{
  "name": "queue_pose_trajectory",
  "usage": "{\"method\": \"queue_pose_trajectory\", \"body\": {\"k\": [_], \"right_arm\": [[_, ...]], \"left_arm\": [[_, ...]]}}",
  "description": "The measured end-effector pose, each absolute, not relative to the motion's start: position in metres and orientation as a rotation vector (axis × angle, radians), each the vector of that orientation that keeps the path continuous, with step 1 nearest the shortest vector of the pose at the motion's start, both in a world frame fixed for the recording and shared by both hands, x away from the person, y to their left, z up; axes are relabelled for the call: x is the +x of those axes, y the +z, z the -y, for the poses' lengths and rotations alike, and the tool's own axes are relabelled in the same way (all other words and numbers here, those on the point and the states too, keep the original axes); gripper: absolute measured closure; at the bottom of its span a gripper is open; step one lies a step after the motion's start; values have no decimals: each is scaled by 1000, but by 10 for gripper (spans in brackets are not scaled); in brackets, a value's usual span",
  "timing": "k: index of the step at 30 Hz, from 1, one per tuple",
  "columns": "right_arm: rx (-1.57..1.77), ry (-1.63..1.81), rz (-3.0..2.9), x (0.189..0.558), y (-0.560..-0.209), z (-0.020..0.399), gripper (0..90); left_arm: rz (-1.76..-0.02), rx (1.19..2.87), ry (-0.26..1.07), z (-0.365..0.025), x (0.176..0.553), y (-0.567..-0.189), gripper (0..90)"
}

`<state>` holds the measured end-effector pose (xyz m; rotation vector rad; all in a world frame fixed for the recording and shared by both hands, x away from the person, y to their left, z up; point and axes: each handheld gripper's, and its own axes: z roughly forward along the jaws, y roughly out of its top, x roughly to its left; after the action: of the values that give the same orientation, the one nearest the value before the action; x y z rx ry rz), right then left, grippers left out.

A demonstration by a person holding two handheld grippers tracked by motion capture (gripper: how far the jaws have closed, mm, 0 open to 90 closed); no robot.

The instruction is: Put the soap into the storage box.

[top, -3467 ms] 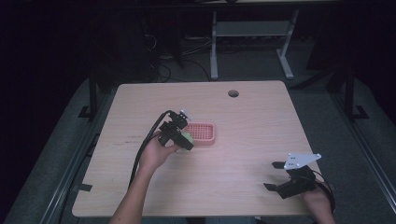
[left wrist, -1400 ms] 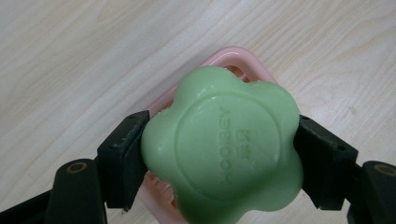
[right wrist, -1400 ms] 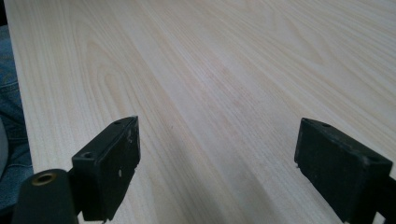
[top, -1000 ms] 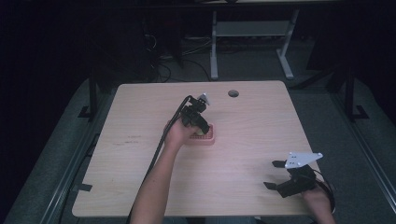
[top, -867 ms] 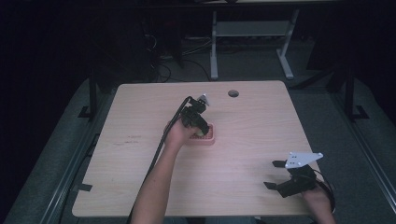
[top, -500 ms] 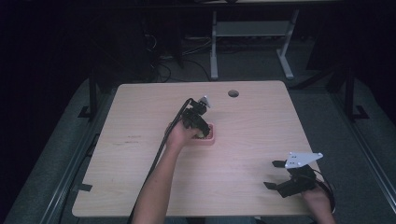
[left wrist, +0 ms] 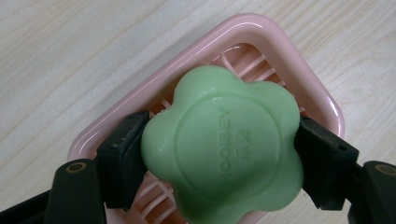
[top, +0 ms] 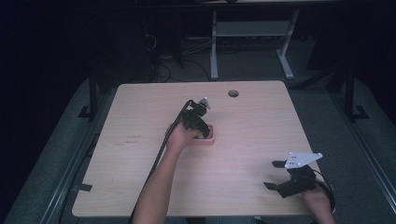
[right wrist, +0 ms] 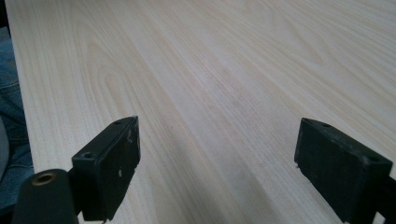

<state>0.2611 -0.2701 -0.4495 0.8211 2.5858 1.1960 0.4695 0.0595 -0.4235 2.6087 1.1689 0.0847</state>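
Nearest the person's edge of the pale wooden table (top: 243, 154), the right gripper (top: 280, 175) rests low over the bare boards, well off to the near right of the pink slatted plastic soap dish (top: 208, 138); its grey three-cornered plate tops it, and in the right gripper view its two black jaws stand spread wide with nothing but wood grain between them. A strip of blue denim shows past the table's edge at the left of that view. Farther in, about the middle of the table, the left gripper (top: 200, 128) reaches down onto the soap dish, its black cable trailing back along the person's forearm toward the near edge. In the left gripper view the jaws pinch a green flower-shaped bar of soap (left wrist: 222, 144) from either side, the pads pressed against its lobes, raised lettering showing on its face. The soap sits directly over the soap dish (left wrist: 116, 114), within the rounded rim; whether it touches the slats cannot be told. Beyond the dish, toward the far edge, is a round cable hole (top: 233, 93) in the tabletop.
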Motion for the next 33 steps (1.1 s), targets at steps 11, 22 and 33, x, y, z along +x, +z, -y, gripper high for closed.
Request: {"method": "queue_pose_trajectory", "body": {"k": [11, 22, 33], "right_arm": [[816, 1194, -2591, 261, -450, 269, 138], [809, 1189, -2593, 261, -450, 268, 138], [821, 1186, -2595, 261, -450, 268, 138]], "left_arm": [[-1164, 2570, 63, -67, 467, -423, 251], [-1169, 2545, 66, -70, 465, -418, 227], [-1144, 2550, 92, -74, 460, -411, 222]]}}
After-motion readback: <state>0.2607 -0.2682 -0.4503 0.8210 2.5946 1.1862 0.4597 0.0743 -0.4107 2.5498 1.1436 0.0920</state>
